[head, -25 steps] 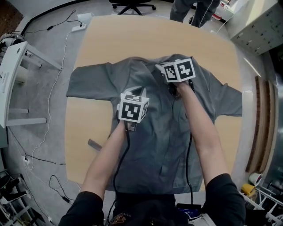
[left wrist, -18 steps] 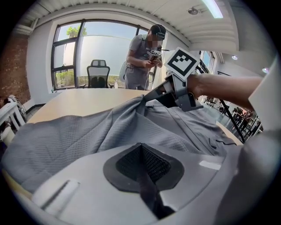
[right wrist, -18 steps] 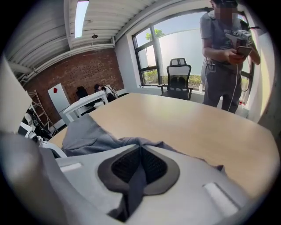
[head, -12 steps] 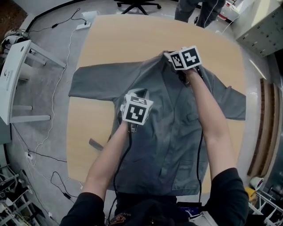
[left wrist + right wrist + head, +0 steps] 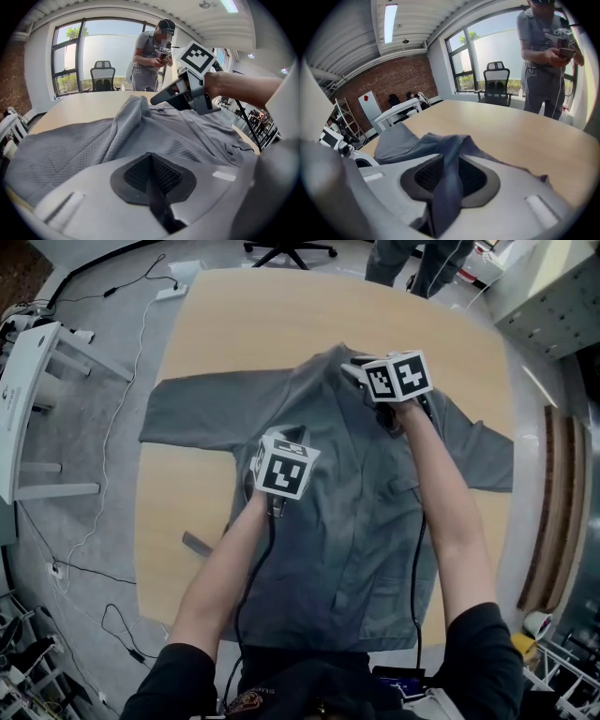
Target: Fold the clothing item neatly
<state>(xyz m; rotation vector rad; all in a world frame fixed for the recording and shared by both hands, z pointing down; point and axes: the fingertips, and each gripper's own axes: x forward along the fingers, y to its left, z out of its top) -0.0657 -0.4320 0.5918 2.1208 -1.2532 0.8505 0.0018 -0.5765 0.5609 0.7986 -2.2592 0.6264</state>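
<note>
A grey short-sleeved shirt [image 5: 356,512] lies spread on the wooden table [image 5: 281,324], with its collar at the far side. My left gripper [image 5: 277,441] rests on the shirt's left chest. In the left gripper view its jaws [image 5: 151,157] are shut, and I see no cloth between the pads. My right gripper [image 5: 354,369] is at the collar, where the cloth rises in a ridge [image 5: 133,105]. Its jaws [image 5: 449,176] have just been opening. A strip of collar cloth [image 5: 440,140] still lies loose in the gap between them.
A person [image 5: 412,259] stands at the table's far side beside an office chair [image 5: 286,251]. A white desk [image 5: 28,399] and floor cables [image 5: 103,474] are to the left. A small grey strip [image 5: 197,545] lies on the table near the shirt's left hem.
My right gripper has moved toward the table's far side and slightly right with the collar, drawing the cloth up into a ridge. The left gripper has stayed in place.
</note>
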